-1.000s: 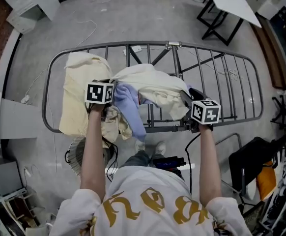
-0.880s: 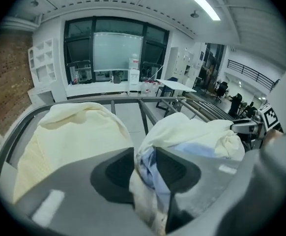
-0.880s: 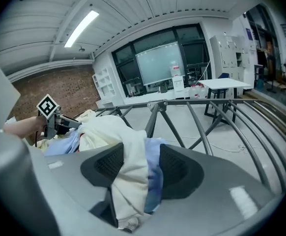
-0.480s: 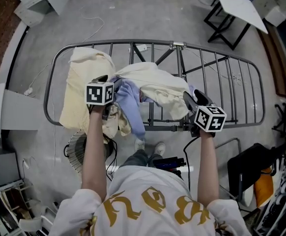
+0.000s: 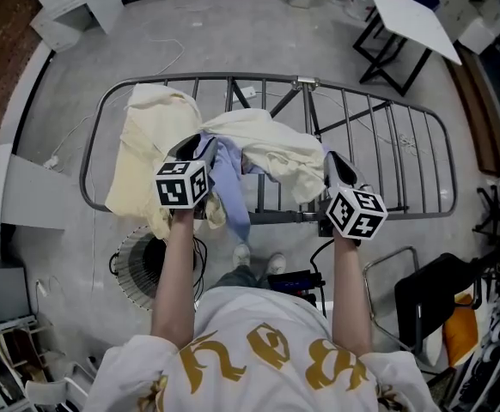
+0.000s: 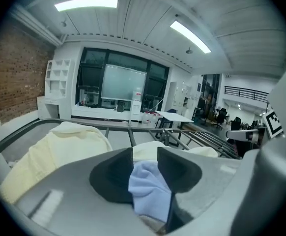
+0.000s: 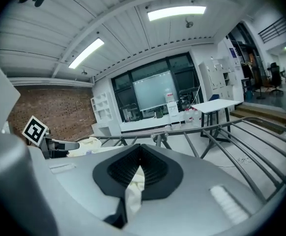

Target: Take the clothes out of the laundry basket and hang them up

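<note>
Holding two garments: left hand-held gripper (image 6: 144,156) clamps blue garment (image 6: 150,193), right hand-held gripper (image 7: 139,168) cream garment (image 7: 133,194).

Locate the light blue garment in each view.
Head view: the light blue garment sits left of centre, draped over the drying rack's near rail, beside the left gripper.
Left gripper view: bottom centre, pinched in that claw.
Right gripper view: not in it.
Shared landmark: the rack's grey rail, in all three.
</note>
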Tool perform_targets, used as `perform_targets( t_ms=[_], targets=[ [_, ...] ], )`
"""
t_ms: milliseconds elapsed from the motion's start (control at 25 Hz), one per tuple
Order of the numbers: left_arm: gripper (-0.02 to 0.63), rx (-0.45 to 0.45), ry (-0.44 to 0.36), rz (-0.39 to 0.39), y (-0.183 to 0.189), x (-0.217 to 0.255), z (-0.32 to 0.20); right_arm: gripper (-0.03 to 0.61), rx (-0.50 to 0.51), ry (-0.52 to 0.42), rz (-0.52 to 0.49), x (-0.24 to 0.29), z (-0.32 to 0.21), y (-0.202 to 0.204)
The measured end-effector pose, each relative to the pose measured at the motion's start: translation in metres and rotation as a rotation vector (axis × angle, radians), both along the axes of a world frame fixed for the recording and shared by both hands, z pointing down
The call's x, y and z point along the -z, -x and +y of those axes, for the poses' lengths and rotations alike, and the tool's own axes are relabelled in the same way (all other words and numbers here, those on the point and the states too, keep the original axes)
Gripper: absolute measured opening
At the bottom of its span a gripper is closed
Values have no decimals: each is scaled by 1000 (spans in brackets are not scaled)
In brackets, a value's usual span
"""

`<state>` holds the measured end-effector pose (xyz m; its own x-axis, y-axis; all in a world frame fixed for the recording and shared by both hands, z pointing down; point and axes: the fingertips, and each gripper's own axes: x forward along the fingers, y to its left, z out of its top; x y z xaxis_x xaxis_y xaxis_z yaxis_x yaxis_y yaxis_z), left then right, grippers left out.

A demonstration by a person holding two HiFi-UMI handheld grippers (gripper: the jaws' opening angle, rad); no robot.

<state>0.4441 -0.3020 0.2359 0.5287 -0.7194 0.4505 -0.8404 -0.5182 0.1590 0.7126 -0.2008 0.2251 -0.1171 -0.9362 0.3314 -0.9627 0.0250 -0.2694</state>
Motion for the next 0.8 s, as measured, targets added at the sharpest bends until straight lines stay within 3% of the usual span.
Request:
perform_targets(
  t_ms=[200, 480, 800],
  targets=[
    [127, -24, -41, 40, -13, 20, 23, 25, 22, -48, 32, 19, 7, 12],
    [6, -31, -138, 123, -17, 56, 58, 25, 77, -101, 136, 47, 19, 36],
    [2, -25, -137, 137, -13, 60, 68, 25, 93, -114, 130, 54, 26, 48]
  ],
)
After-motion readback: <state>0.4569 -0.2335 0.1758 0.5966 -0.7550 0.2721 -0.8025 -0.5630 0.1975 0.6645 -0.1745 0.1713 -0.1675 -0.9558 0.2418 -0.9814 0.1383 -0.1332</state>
